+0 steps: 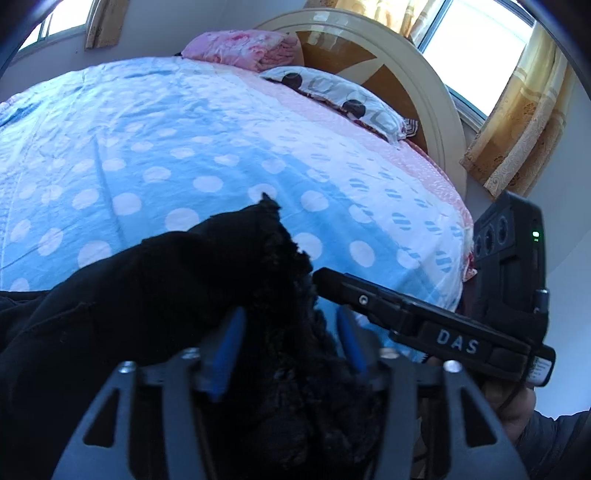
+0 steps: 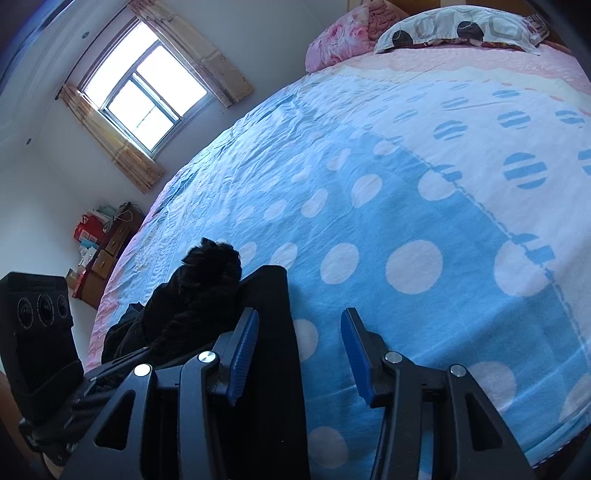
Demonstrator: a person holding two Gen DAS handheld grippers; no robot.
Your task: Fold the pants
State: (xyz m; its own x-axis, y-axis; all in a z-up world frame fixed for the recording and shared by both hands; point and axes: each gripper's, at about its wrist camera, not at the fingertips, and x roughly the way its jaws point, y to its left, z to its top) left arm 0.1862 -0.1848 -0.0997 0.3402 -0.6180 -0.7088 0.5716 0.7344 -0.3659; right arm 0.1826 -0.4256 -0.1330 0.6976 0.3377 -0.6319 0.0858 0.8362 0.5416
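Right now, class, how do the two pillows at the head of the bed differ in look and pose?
The pink floral pillow is rosy with a flower print; the white pillow carries grey shapes and dark circles. The pink floral pillow sits bunched and raised nearer the bed's far edge; the white pillow lies flatter beside it. Both rest at the head of the bed.

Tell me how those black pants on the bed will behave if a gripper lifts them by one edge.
The black pants lie bunched in soft folds, so they would likely drape and sag, not hold shape. The fuzzy lining suggests decent grip and some bulk. They probably drag across the bedsheet rather than slide freely.
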